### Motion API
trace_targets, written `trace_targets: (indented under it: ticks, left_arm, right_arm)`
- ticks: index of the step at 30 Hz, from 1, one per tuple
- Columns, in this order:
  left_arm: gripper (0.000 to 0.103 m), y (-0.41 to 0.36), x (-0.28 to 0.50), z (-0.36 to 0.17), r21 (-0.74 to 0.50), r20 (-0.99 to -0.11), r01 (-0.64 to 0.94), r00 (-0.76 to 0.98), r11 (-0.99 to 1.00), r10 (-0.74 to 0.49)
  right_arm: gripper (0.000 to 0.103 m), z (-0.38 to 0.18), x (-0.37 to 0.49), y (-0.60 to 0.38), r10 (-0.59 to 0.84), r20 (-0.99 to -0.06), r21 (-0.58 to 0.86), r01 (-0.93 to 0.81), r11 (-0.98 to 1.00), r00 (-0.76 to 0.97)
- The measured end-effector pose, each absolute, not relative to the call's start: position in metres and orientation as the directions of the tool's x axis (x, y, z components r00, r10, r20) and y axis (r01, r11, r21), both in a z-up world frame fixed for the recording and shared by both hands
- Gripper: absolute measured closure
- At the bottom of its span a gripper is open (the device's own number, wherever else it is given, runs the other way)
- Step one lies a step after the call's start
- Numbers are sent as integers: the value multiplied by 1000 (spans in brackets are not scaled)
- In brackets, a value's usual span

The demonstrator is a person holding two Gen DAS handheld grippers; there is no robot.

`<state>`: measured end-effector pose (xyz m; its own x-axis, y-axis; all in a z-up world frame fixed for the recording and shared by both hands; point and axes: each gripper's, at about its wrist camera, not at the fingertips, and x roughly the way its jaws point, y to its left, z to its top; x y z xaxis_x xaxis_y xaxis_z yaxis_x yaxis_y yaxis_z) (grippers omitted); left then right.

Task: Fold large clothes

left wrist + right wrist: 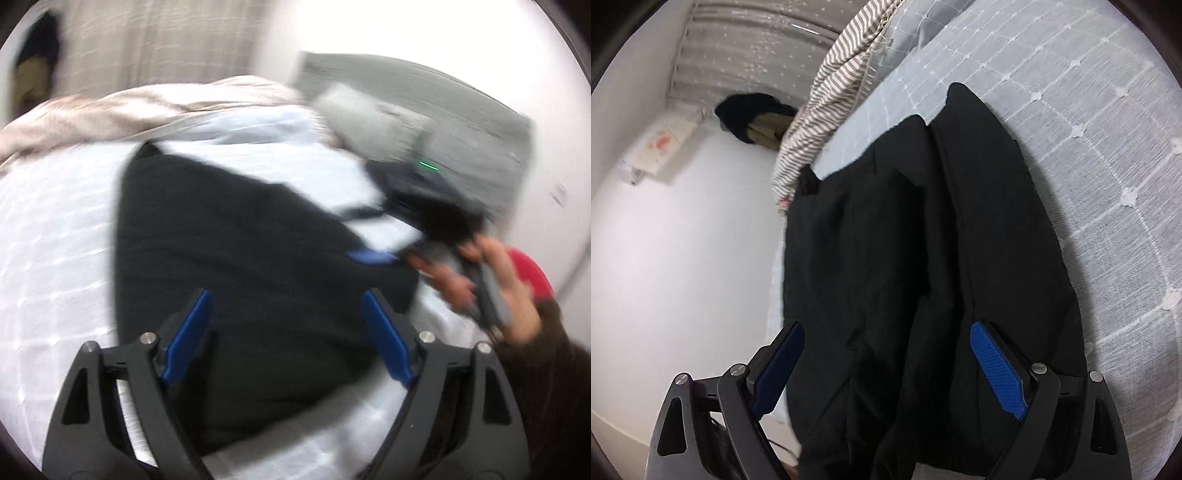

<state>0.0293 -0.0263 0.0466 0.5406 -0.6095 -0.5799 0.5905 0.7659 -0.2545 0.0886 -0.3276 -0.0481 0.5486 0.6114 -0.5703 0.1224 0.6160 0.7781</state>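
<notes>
- While the black garment (923,258) lies on the bed (1089,155) over its pale quilted cover, it already shows a lengthwise fold, two dark panels meeting along a seam down the middle in the right wrist view.
- The left tongs (284,336) hang above the garment's near part with their blue pads spread wide and nothing between them.
- The right tongs (886,369) are likewise parted, straddling the near end of the cloth without pinching it.
- In the blurred left view the person's right hand (476,288) holds the other tool beside the garment's edge.
- A striped blanket (831,96) is bunched at the far end of the bed, apart from the work.
- My judgement: the task is partway; at least one crosswise fold appears to remain.
</notes>
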Motion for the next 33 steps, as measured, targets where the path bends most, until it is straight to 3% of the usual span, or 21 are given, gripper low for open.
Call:
trace_targets:
  ticks: [5, 7, 12, 18, 21, 26, 29, 33]
  left_arm:
    - [16, -9, 49, 29, -229, -658, 460, 577, 858, -485]
    - [9, -11, 52, 24, -212, -675, 427, 587, 879, -448]
    - [8, -15, 67, 9, -195, -709, 386, 580, 902, -401]
    - [5, -23, 69, 3, -161, -725, 370, 585, 915, -365]
    - [5, -23, 68, 3, -162, -725, 366, 586, 917, -362]
    - [5, -19, 69, 7, -184, -717, 351, 591, 918, -369]
    - [5, -14, 70, 21, -221, -671, 362, 617, 906, -411]
    - [5, -11, 78, 40, -268, -608, 383, 644, 884, -464]
  right_arm:
    - [10, -45, 83, -322, 604, -599, 755, 120, 644, 526]
    - [10, -44, 79, -318, 594, -624, 732, 113, 672, 508]
    - [10, -39, 72, -304, 545, -703, 643, 81, 762, 456]
    - [11, -39, 68, -295, 531, -719, 620, 68, 782, 449]
    - [25, -42, 69, -287, 611, -675, 684, 42, 728, 414]
    - [65, -31, 66, -272, 555, -687, 630, 3, 777, 469]
    - [74, -12, 61, -276, 530, -655, 611, -37, 791, 538]
    - [75, 18, 44, -316, 494, -575, 609, -62, 790, 652]
